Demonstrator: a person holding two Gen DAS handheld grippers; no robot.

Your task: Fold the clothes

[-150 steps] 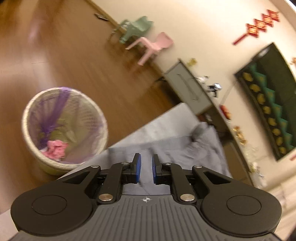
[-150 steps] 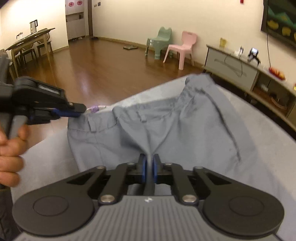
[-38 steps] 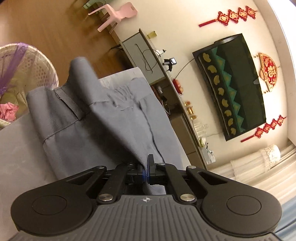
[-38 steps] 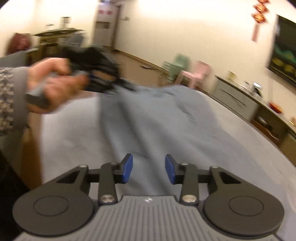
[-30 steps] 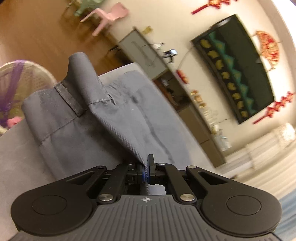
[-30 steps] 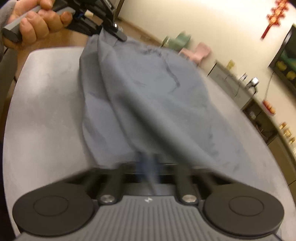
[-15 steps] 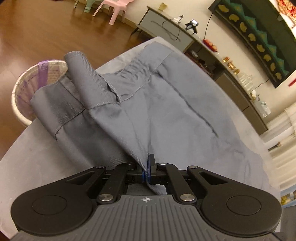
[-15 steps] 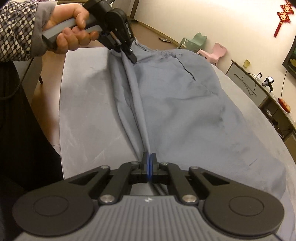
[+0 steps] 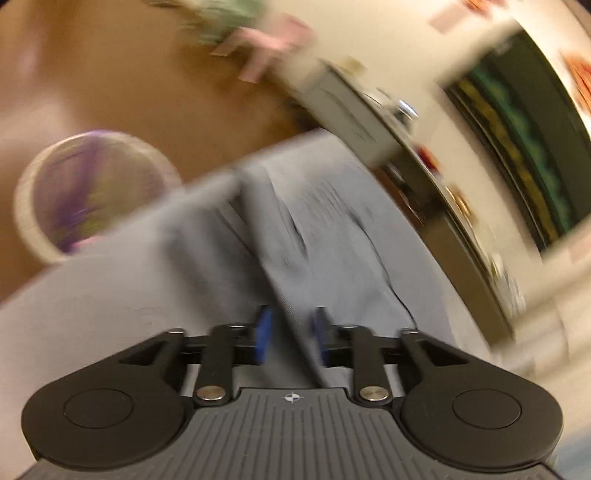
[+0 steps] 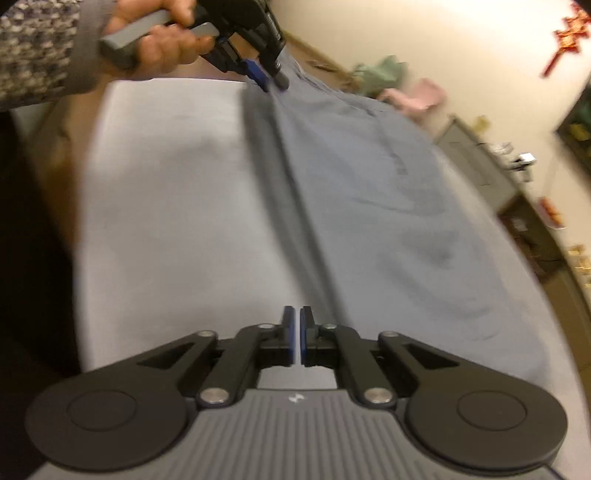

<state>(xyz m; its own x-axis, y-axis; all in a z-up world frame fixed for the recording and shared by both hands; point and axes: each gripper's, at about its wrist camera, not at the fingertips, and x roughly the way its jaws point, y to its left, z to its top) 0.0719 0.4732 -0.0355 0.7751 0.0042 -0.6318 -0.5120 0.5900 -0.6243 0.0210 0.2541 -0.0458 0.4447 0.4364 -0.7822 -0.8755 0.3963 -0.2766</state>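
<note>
Lying beneath parted left tongs (image 9: pixel 290 339), trousers (image 9: pixel 332 236)

Warm brown wood floor (image 9: pixel 110 74) runs back to a cream wall (image 10: pixel 424 33), where a pink chair (image 10: pixel 424 94) and a green chair (image 10: pixel 384 70) sit, blurred. A low grey cabinet (image 10: pixel 476 162) lines that wall, with a red hanging ornament (image 10: pixel 565 33) above.
</note>
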